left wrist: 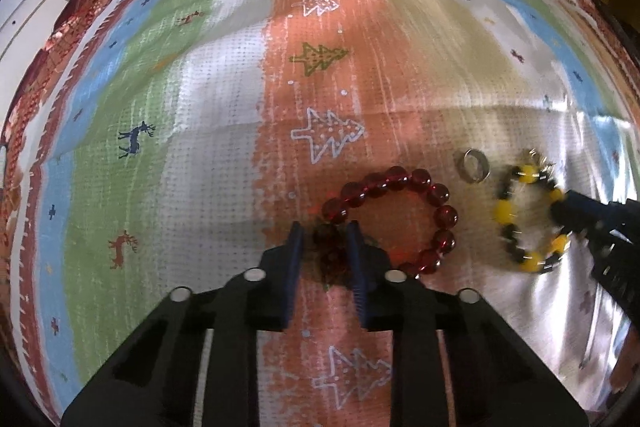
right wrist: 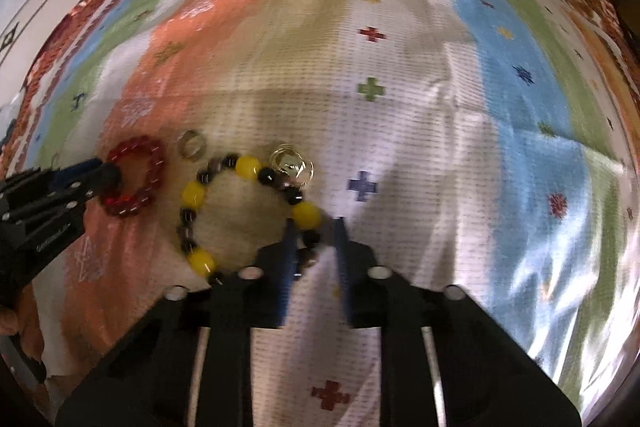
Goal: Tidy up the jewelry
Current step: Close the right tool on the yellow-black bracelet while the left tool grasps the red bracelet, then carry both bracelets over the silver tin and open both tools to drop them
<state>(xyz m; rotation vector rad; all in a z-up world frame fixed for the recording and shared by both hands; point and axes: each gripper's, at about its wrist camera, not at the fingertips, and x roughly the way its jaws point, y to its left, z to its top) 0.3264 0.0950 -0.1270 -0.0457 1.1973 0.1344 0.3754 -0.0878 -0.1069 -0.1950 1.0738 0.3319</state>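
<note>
Step in hand: grasp phase, both bracelets at once. Left gripper (left wrist: pixel 325 241) has its jaws drawn in around the near side of the red bead bracelet (left wrist: pixel 416 195) — dark beads sit pinched between the blue pads, lower centre of the left wrist view. The rest of the loop lies flat on the patterned cloth (left wrist: pixel 200 107) over the worktop, curving to the right of the fingers.

Right gripper (right wrist: pixel 314 239) is likewise closed down on the yellow-and-black bracelet (right wrist: pixel 192 197); a dark bead shows between the pads just below a yellow one, centre of the right wrist view. Some motion blur here, so pad contact is judged, not crisp.

Loose items: a silver ring (right wrist: pixel 192 145) lies between the two bracelets, touching neither as far as I can tell; a small gold wire piece (right wrist: pixel 291 165) rests against the far edge of the yellow bracelet — attached or separate, cannot tell.

No tray or box visible in either view.

Next move, judged: lift each bracelet clear without dragging ring or cloth, checking that the beads do not slip out.
</note>
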